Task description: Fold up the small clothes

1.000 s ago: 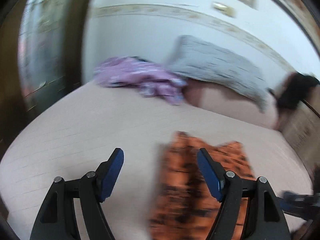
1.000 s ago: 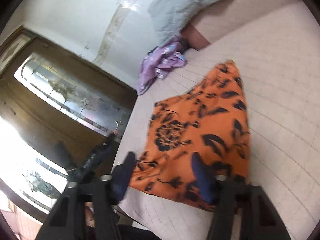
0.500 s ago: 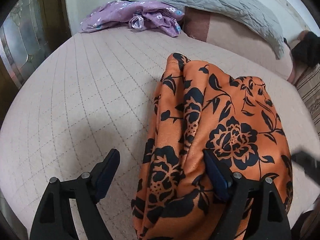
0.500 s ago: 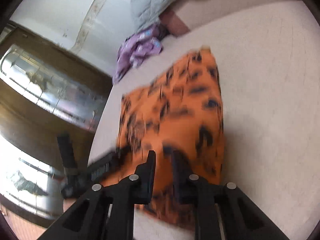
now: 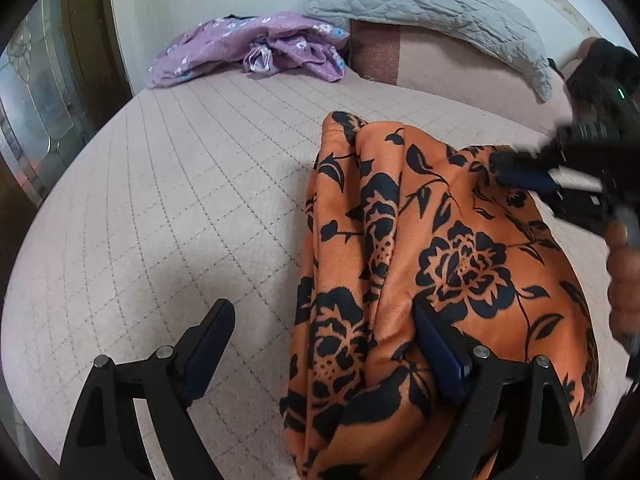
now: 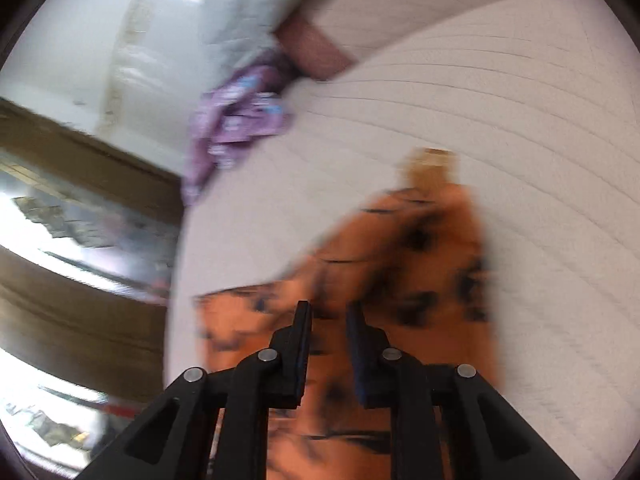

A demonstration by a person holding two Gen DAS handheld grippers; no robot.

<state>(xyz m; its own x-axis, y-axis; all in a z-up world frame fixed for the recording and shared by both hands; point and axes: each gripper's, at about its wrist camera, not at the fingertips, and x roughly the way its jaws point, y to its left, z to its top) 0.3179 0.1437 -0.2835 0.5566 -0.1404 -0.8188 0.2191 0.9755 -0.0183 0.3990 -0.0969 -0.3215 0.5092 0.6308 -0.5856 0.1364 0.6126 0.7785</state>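
Observation:
An orange cloth with black flowers (image 5: 448, 264) lies bunched on the quilted bed (image 5: 180, 200). My left gripper (image 5: 324, 344) is low over the cloth's near end, and its jaws are wide and still opening. The cloth's left fold lies between them; the right finger (image 5: 440, 356) rests against the fabric, the left one over bare bed. My right gripper (image 6: 326, 308) hovers over the blurred cloth (image 6: 420, 264) with a narrow gap that is opening slightly. From the left wrist view, that right gripper (image 5: 500, 166) sits at the cloth's far right corner. Blur hides whether fabric is pinched.
A purple flowered garment (image 5: 256, 52) lies crumpled at the far edge of the bed beside a grey quilted pillow (image 5: 432, 0). A door with patterned glass (image 5: 36, 92) stands to the left. A person's hand (image 5: 624, 272) holds the right gripper's handle.
My left gripper sank closer to the cloth and its jaws spread wider. My right gripper narrowed to a slim gap and swept across the cloth to its far right corner.

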